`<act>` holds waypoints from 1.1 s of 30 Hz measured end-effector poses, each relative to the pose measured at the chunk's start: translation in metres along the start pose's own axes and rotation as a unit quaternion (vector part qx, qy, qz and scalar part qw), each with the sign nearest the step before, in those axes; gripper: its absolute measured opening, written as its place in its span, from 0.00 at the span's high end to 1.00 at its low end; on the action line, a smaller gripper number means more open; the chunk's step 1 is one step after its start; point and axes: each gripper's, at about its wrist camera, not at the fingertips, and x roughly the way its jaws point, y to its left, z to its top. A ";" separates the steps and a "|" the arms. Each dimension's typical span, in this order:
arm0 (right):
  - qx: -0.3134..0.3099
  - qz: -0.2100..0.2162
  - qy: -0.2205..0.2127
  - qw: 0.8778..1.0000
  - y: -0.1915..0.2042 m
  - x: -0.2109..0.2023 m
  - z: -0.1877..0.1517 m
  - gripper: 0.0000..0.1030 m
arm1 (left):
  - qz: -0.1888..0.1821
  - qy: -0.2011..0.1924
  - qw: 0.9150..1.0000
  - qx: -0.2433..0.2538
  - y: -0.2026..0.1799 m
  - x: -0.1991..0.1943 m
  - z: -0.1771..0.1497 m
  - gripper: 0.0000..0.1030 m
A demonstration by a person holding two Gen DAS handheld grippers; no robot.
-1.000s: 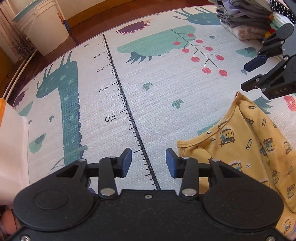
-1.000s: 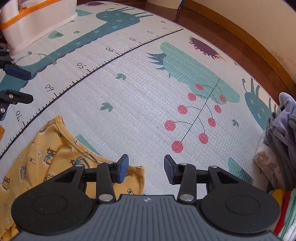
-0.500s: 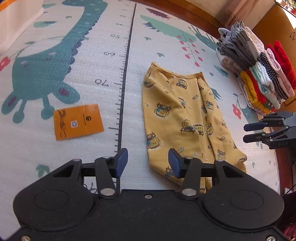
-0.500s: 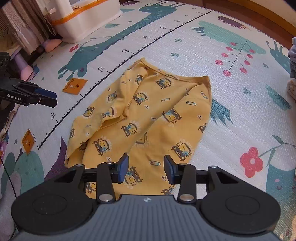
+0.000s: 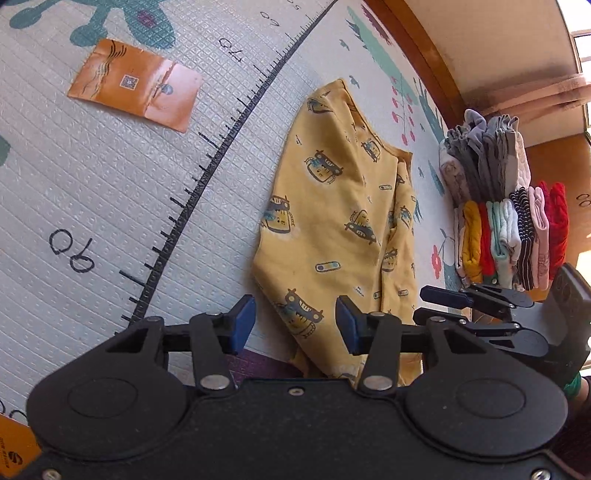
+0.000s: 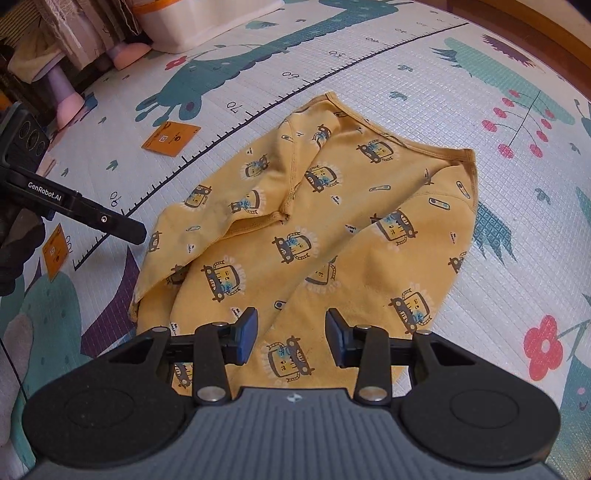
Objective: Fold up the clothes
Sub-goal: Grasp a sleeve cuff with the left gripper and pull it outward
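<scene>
- We see the yellow garment (image 6: 332,229) lying spread but rumpled on the play mat (image 6: 369,85), printed all over with small cartoon cars; tiny words sit beside some cars, too small for us to read.
- In the left wrist view the same yellow garment (image 5: 332,221) runs lengthwise away from the camera, just right of the ruler line (image 5: 207,155) printed on the mat.
- Our left gripper (image 5: 295,328) hovers over the near end of the garment, its blue-padded jaws standing wide apart with nothing between them.
- Our right gripper (image 6: 291,334) hangs above the garment's near edge, jaws likewise wide and empty.
- From the right wrist view, the left gripper's arm carries white lettering that we read as "GenRobot.AI" (image 6: 44,191).
- The ruler on the mat shows printed numbers: we read "70" (image 6: 233,107), "60" and "50" in the right wrist view, and "90" (image 5: 72,251) in the left one.
- An orange card (image 5: 136,83) lies flat on the mat left of the ruler line, well apart from the garment; it bears a small square code and a round logo, the wording unreadable to us.
- A second orange card (image 6: 55,251) lies near the left gripper in the right wrist view.
- A stack of folded clothes (image 5: 506,206), grey, yellow, red, mint and striped, stands on the mat to the right of the garment.
- A white box with an orange band (image 6: 192,26) sits at the mat's far edge.
</scene>
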 end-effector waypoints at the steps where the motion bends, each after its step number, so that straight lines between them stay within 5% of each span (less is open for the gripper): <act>1: -0.002 0.000 0.003 1.000 0.001 0.002 -0.001 0.61 | 0.001 -0.003 1.000 -0.003 0.000 0.001 0.000 0.59; 2: -0.002 0.000 0.006 1.000 0.001 0.005 -0.001 0.61 | 0.001 -0.005 1.000 -0.005 -0.001 0.002 0.000 0.61; 4: 0.003 -0.002 0.013 1.000 0.000 0.009 -0.005 0.61 | 0.007 -0.003 1.000 -0.001 -0.002 0.004 0.002 0.96; 12: 0.010 -0.020 0.040 0.999 -0.006 0.023 -0.017 0.60 | 0.024 -0.027 0.997 0.072 -0.015 -0.015 0.014 1.00; 16: 0.006 -0.023 0.041 0.999 -0.006 0.023 -0.016 0.60 | 0.065 -0.064 0.988 0.125 -0.022 -0.037 0.034 1.00; 19: 0.004 -0.024 0.041 0.999 -0.007 0.023 -0.017 0.60 | 0.108 -0.101 0.976 0.159 -0.023 -0.057 0.053 1.00; 26: 0.002 -0.024 0.039 0.999 -0.009 0.023 -0.016 0.60 | 0.232 -0.164 0.925 0.251 -0.021 -0.073 0.080 1.00; 28: 0.001 -0.023 0.038 0.999 -0.010 0.024 -0.016 0.60 | 0.235 -0.161 0.925 0.251 -0.015 -0.071 0.085 0.99; 33: 0.001 -0.021 0.035 0.999 -0.012 0.022 -0.017 0.60 | 0.220 -0.173 0.942 0.184 0.005 -0.087 0.093 0.97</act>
